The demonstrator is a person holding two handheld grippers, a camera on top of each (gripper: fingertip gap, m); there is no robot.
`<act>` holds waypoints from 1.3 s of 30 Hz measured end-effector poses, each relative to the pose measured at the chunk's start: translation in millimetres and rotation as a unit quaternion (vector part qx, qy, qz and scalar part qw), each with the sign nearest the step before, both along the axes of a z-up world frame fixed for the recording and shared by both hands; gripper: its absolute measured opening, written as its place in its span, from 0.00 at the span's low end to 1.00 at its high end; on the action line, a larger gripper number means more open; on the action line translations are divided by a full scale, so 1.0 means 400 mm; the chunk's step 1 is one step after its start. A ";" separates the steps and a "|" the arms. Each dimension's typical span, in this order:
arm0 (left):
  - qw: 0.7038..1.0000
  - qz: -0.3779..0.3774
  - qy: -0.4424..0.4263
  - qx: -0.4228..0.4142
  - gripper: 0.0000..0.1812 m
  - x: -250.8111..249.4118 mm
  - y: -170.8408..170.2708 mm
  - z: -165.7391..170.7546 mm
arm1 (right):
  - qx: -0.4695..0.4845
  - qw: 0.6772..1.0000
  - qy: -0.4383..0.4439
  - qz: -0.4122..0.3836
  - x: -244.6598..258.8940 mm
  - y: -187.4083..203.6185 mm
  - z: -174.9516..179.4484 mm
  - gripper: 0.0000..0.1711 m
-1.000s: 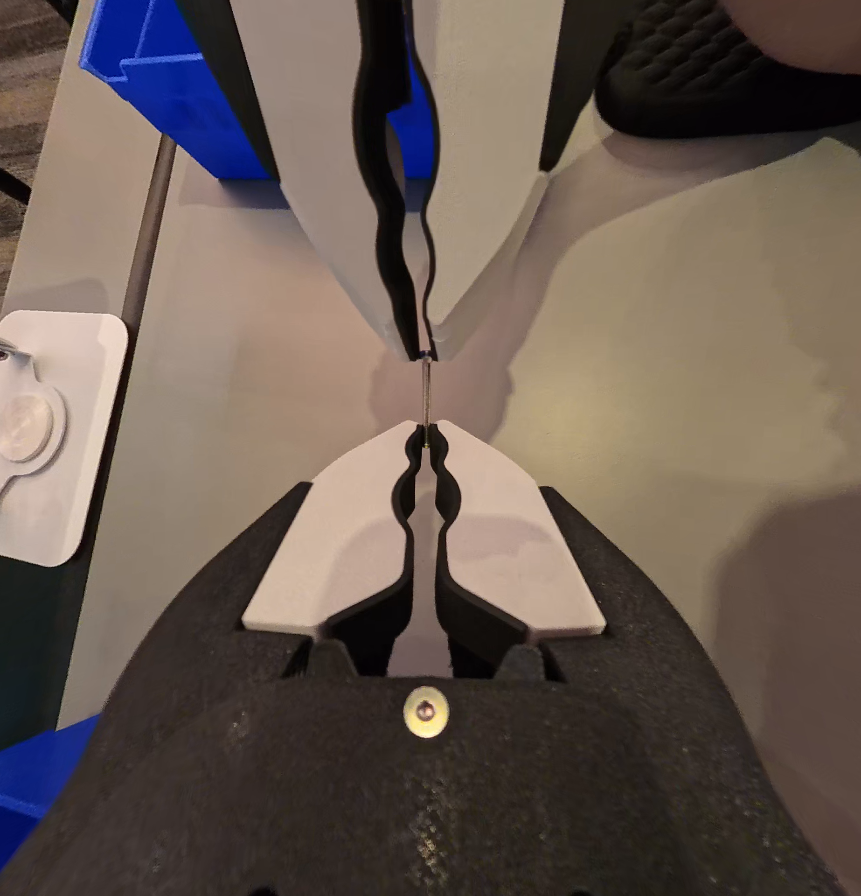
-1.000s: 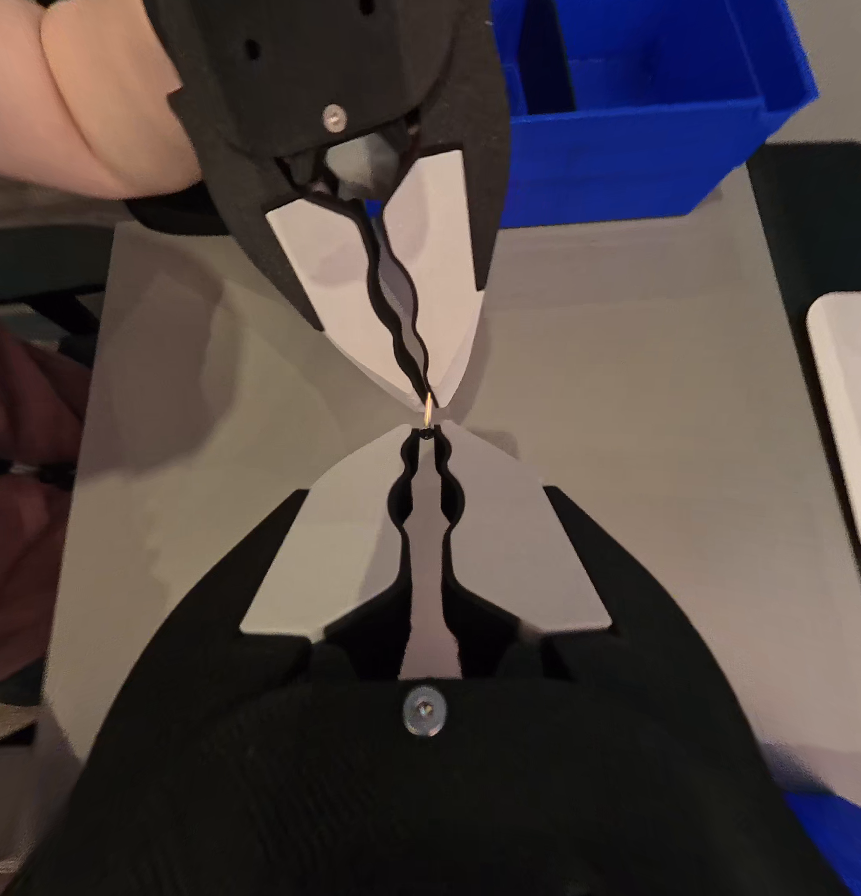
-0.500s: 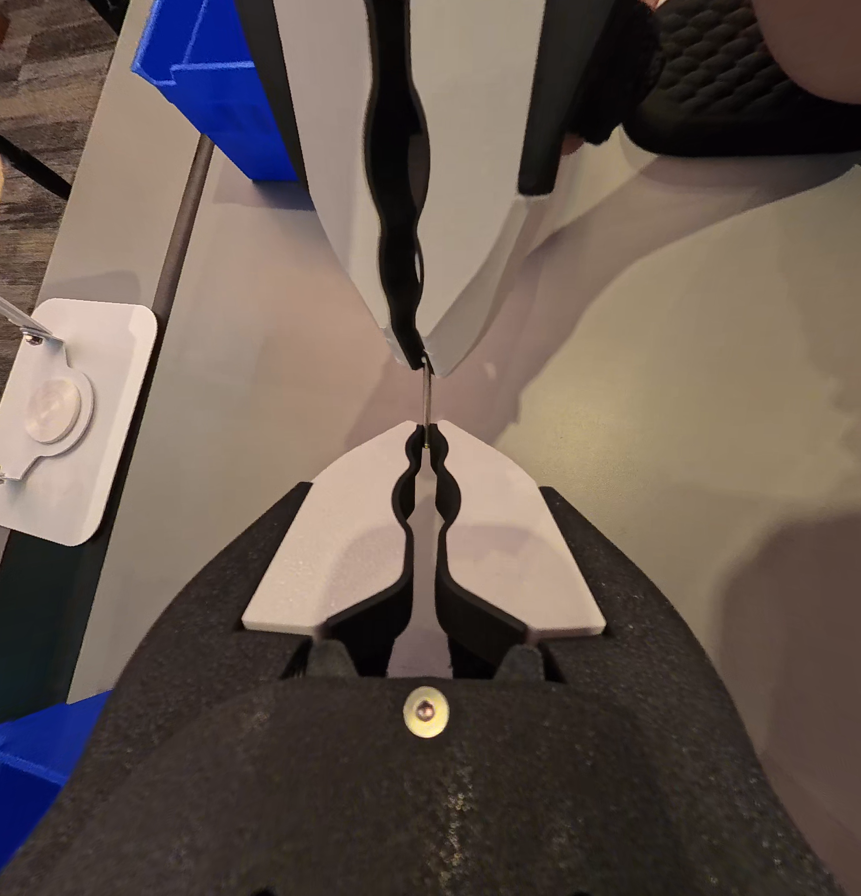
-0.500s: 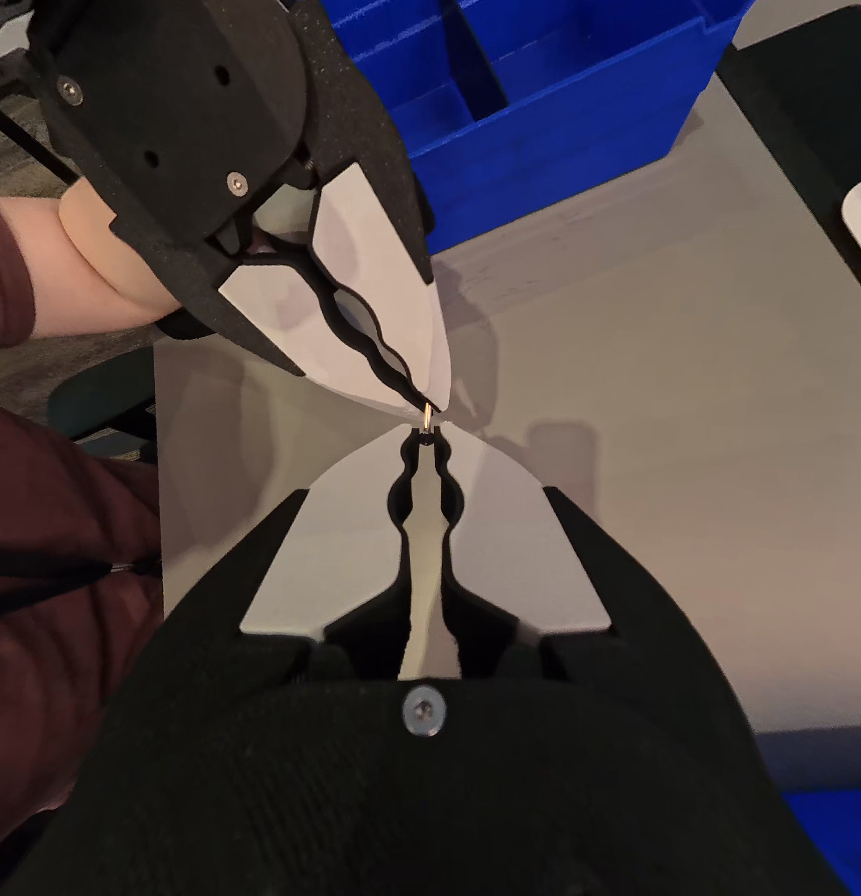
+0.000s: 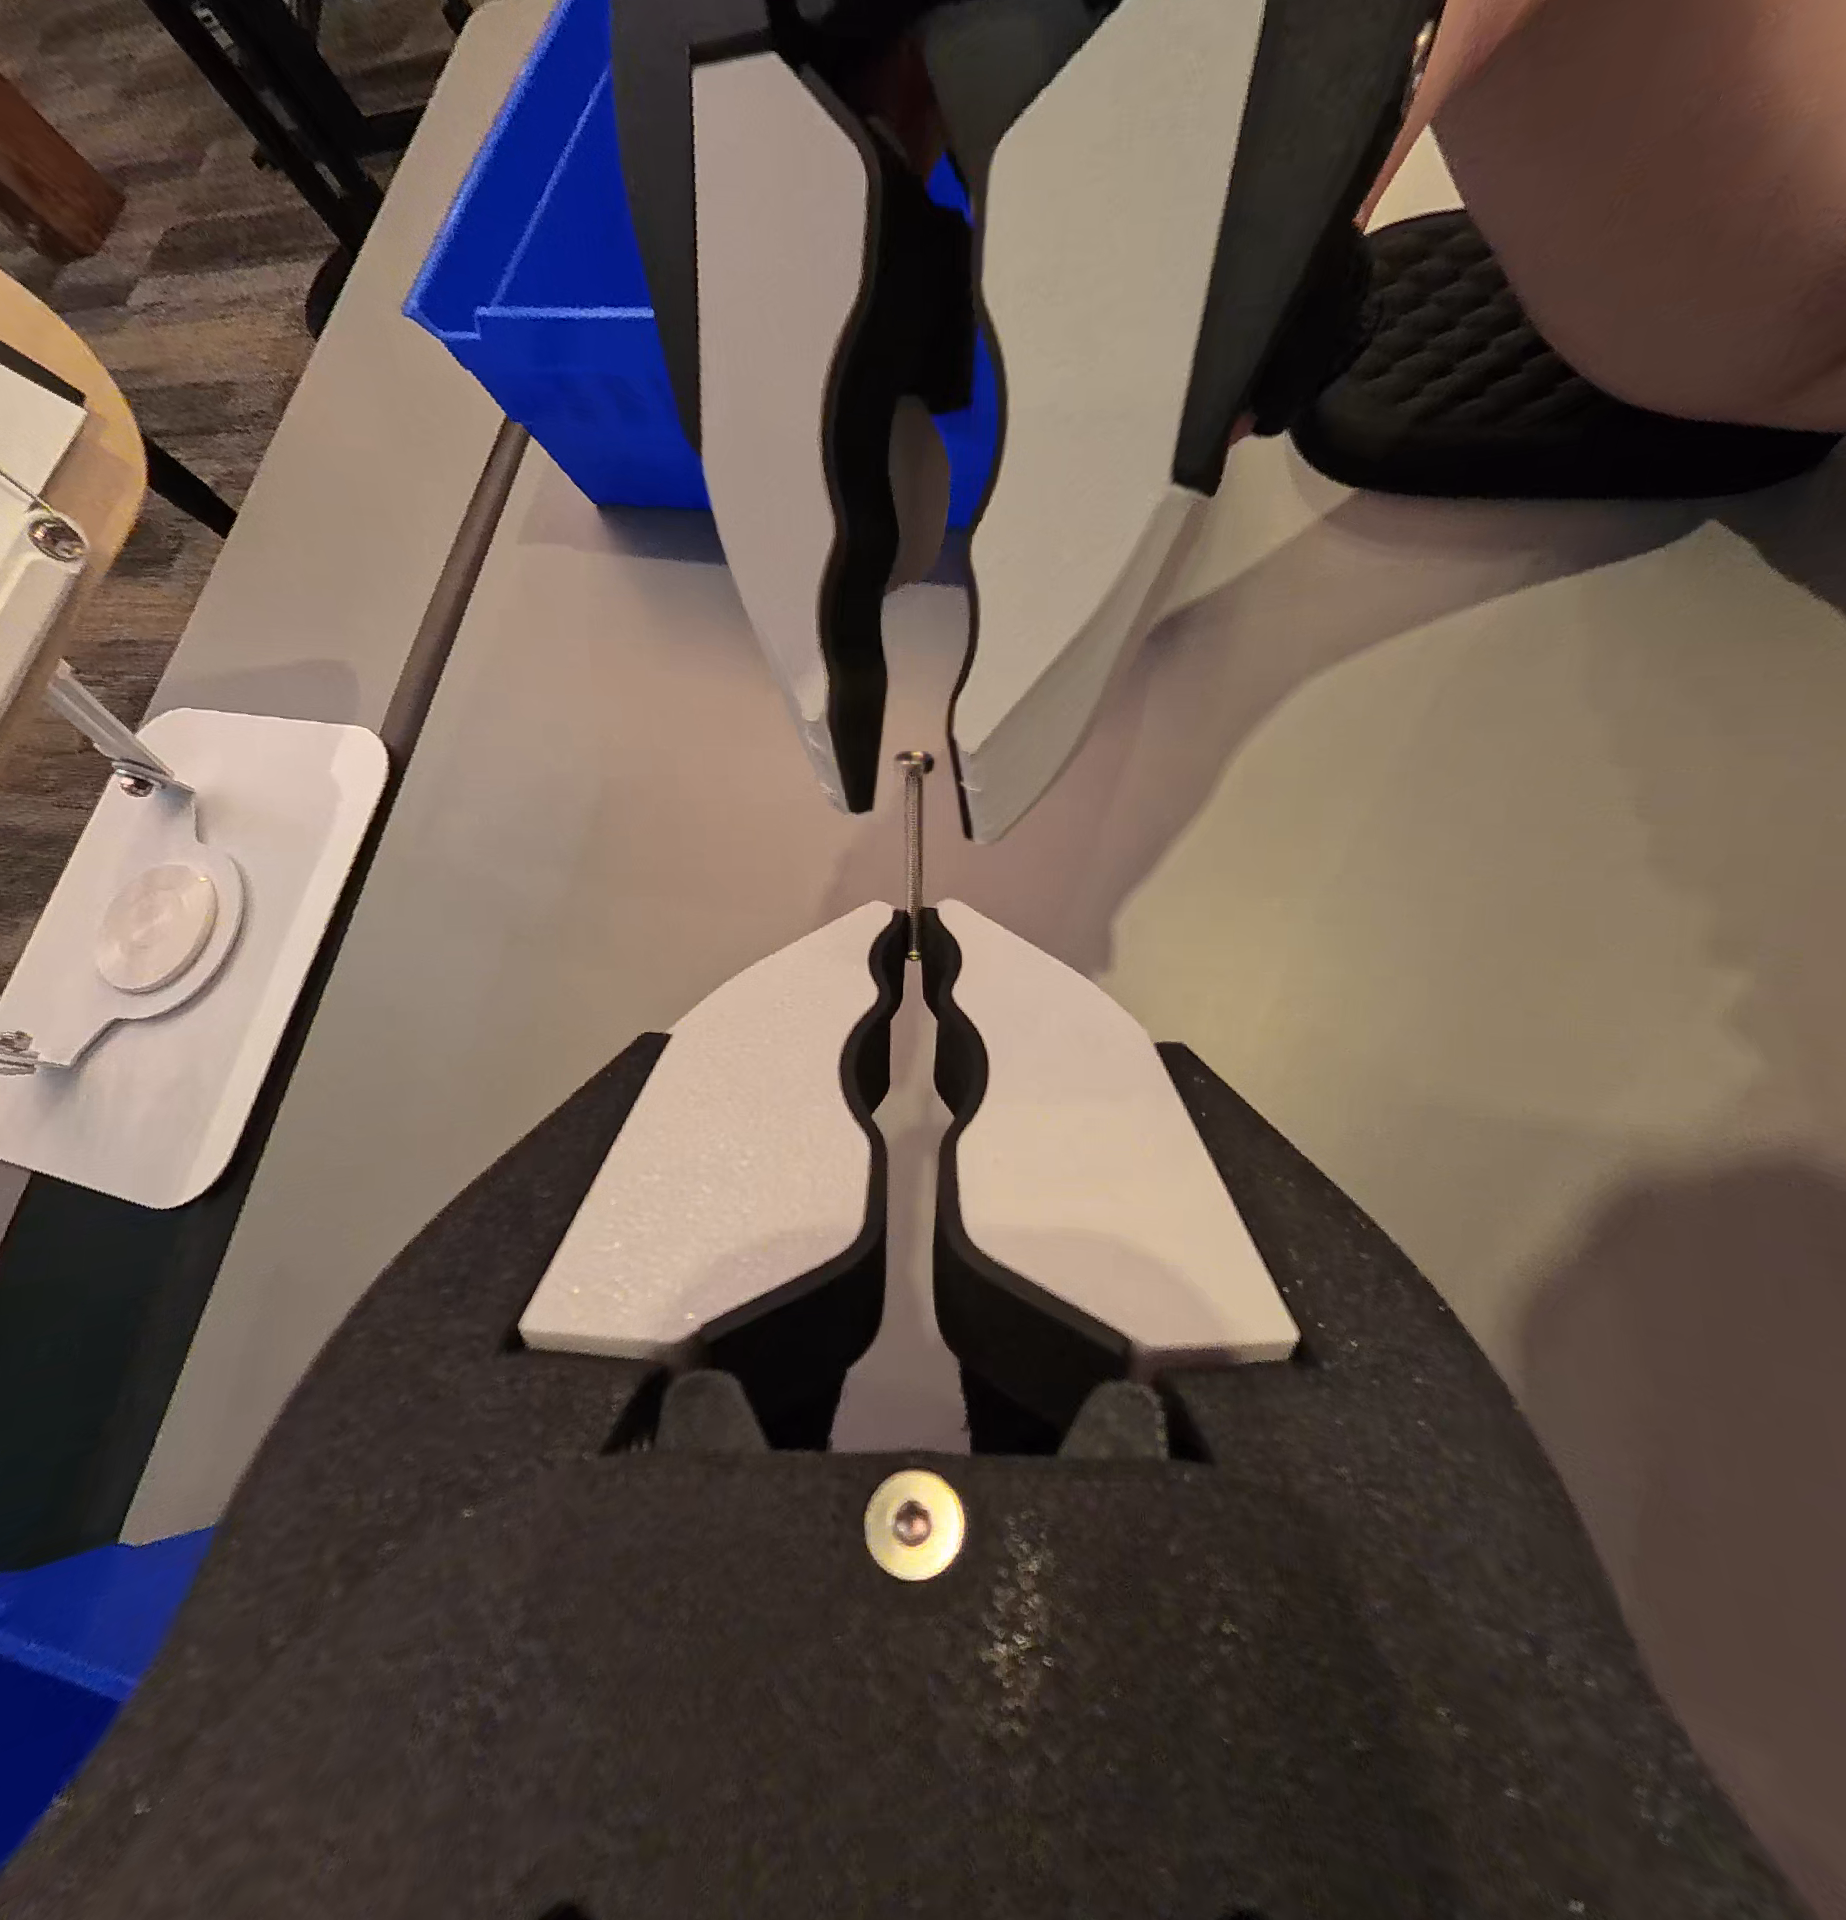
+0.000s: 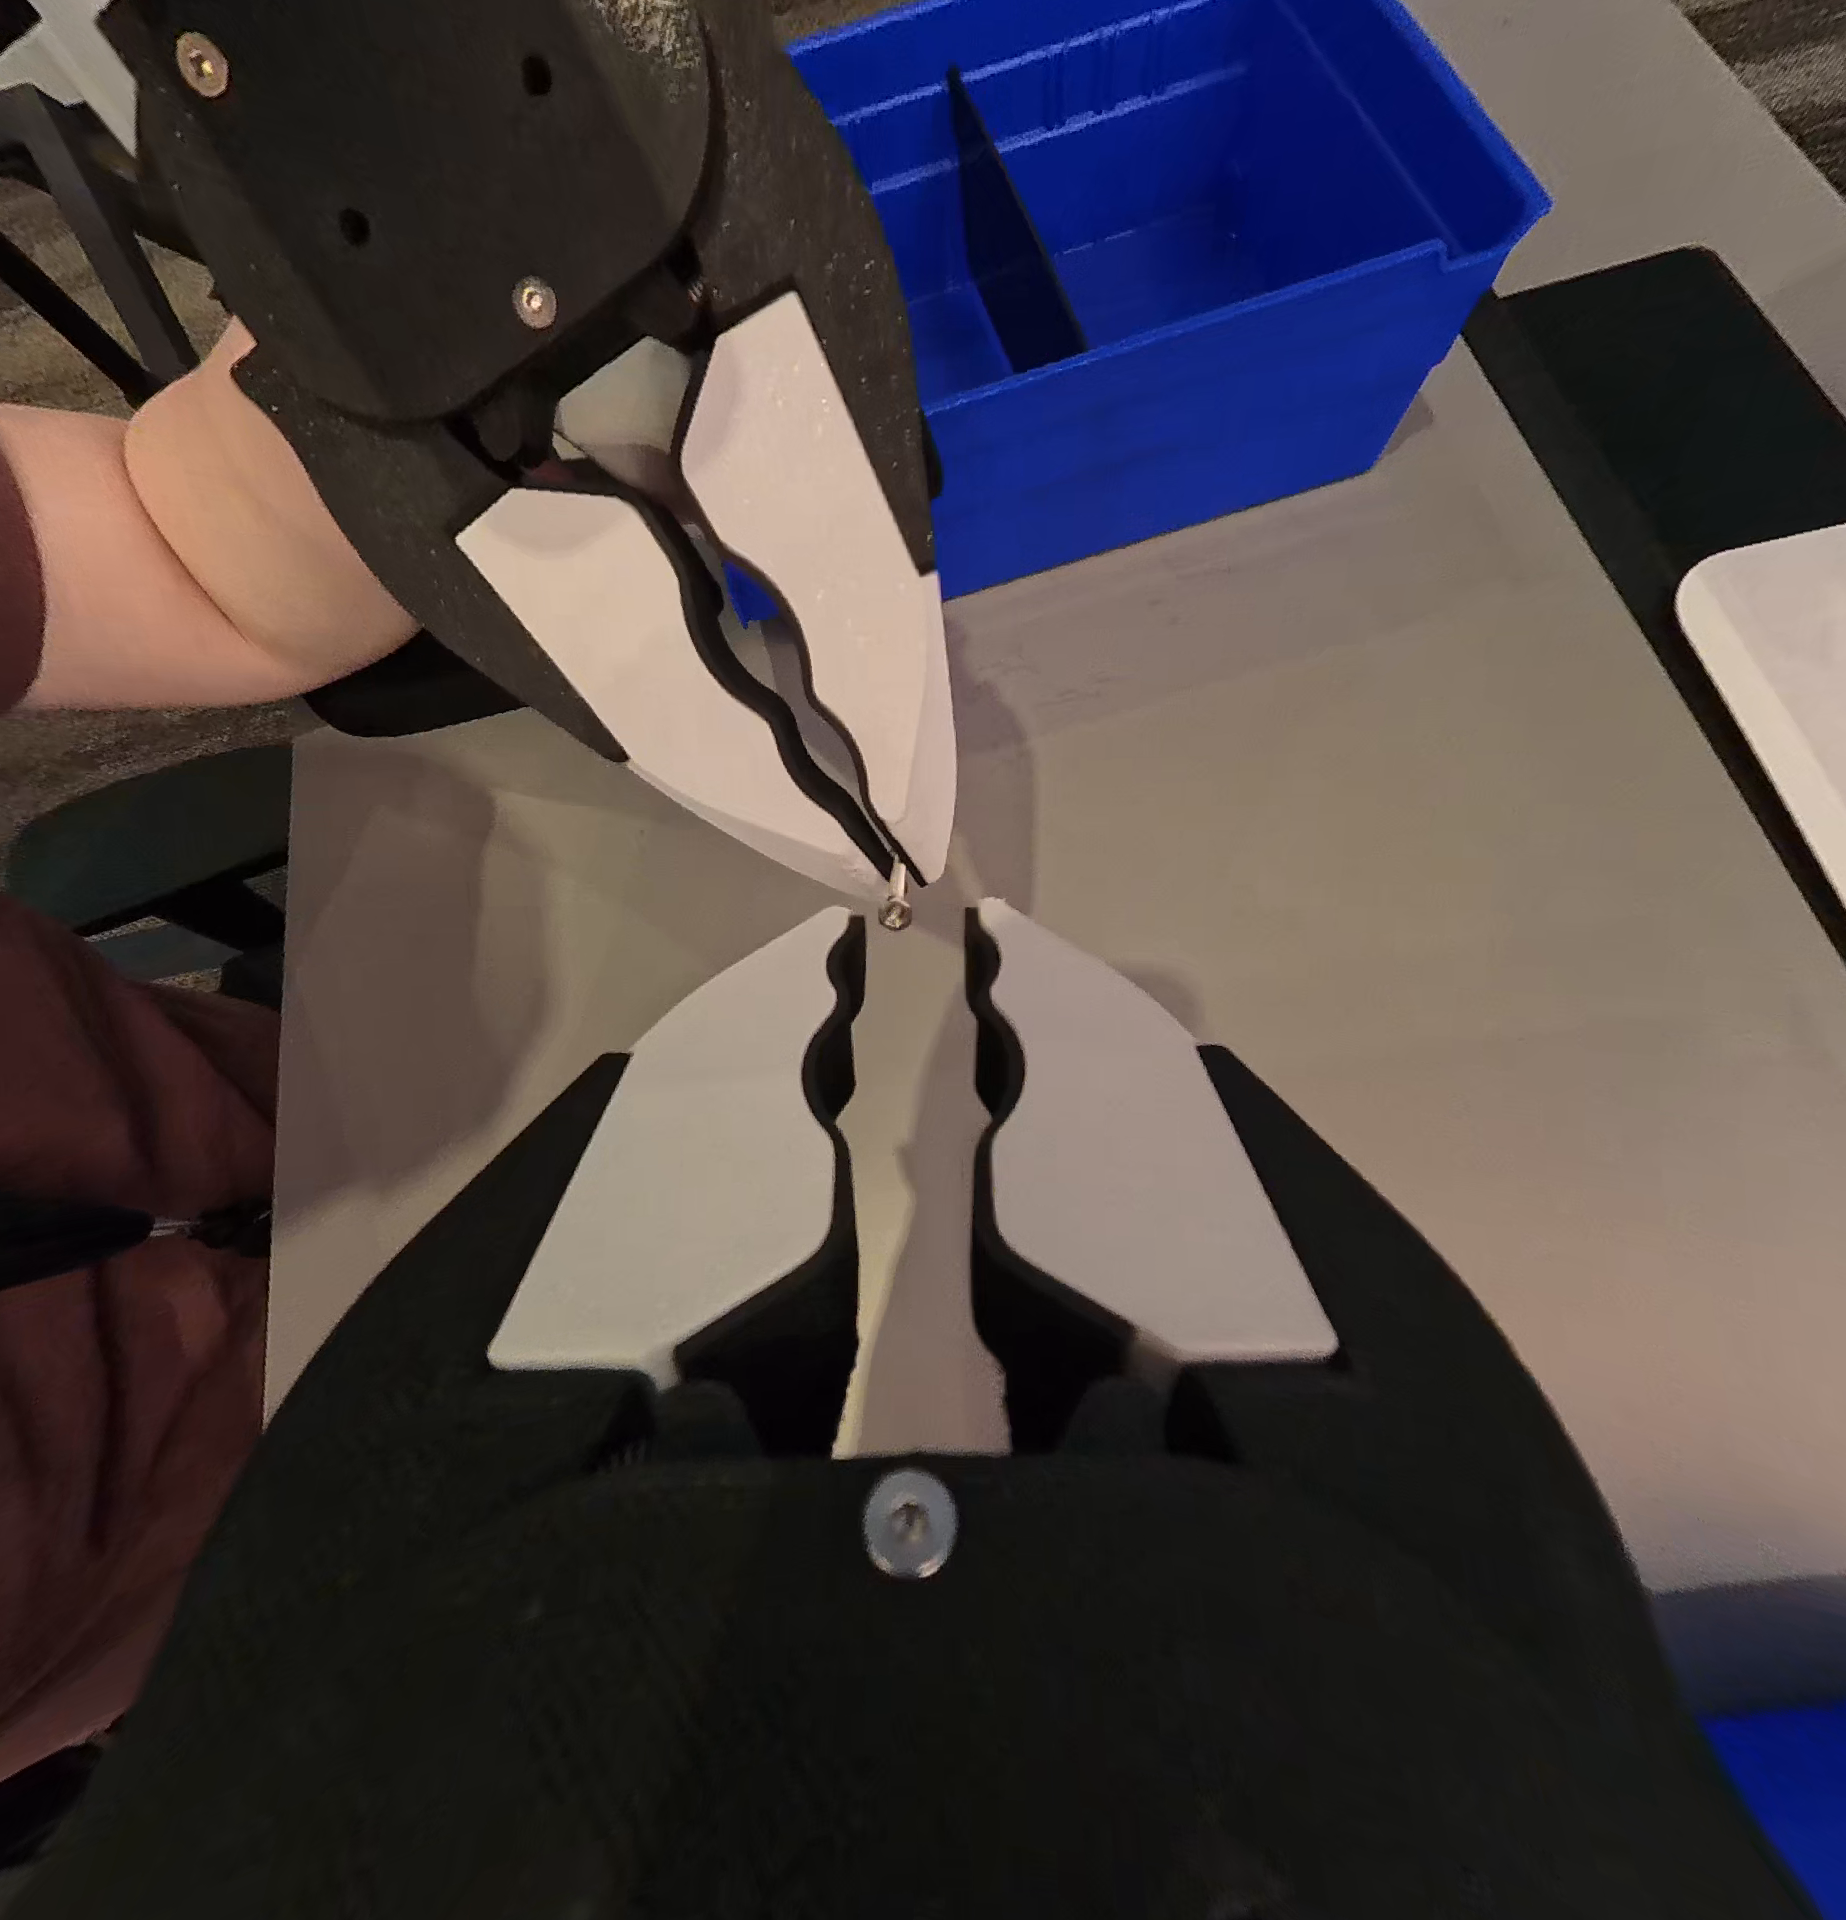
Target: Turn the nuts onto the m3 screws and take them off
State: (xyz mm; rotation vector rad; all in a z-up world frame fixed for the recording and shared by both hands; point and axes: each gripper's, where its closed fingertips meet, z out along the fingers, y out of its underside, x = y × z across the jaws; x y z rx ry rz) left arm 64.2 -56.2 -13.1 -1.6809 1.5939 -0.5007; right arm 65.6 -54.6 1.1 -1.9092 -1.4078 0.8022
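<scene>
Up close in the left wrist view, the left hand-held gripper (image 5: pixel 912 914) has its fingertips pinched together on the lower end of the m3 screw (image 5: pixel 912 842); a small brass-coloured bit, perhaps a nut, sits on the shank right at the pinch, too small to be sure. Beyond those tips the screw runs straight away, its head lying in the gap of the right hand-held gripper (image 5: pixel 911 821), whose two fingers stand clearly apart on either side of the head without touching it.

From the right wrist view, the screw (image 6: pixel 895 902) shows head-on just past the spread tips of the right hand-held gripper (image 6: pixel 911 912), with the left hand-held gripper (image 6: pixel 903 878) clamped on its far end. All of this hangs over the grey bench (image 6: pixel 1314 935). Farther than the screw, a blue bin (image 6: pixel 1210 343) with an inner divider sits on the bench. Left of the screw in the left wrist view lies a white plate (image 5: pixel 264 935) at the bench edge.
</scene>
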 end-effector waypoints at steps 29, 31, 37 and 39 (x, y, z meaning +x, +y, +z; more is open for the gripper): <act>0.951 -0.095 -0.289 -0.055 0.01 0.039 -0.089 0.229 | 0.140 0.921 0.332 0.148 -0.041 -0.123 0.263 0.37; 0.949 -0.099 -0.294 -0.062 0.01 0.038 -0.092 0.233 | 0.140 0.920 0.330 0.155 -0.052 -0.134 0.259 0.39; 0.946 -0.084 -0.306 -0.065 0.01 0.031 -0.077 0.240 | 0.156 0.917 0.335 0.150 -0.064 -0.141 0.261 0.43; 0.946 -0.082 -0.306 -0.067 0.01 0.030 -0.073 0.239 | 0.160 0.916 0.336 0.148 -0.065 -0.140 0.263 0.43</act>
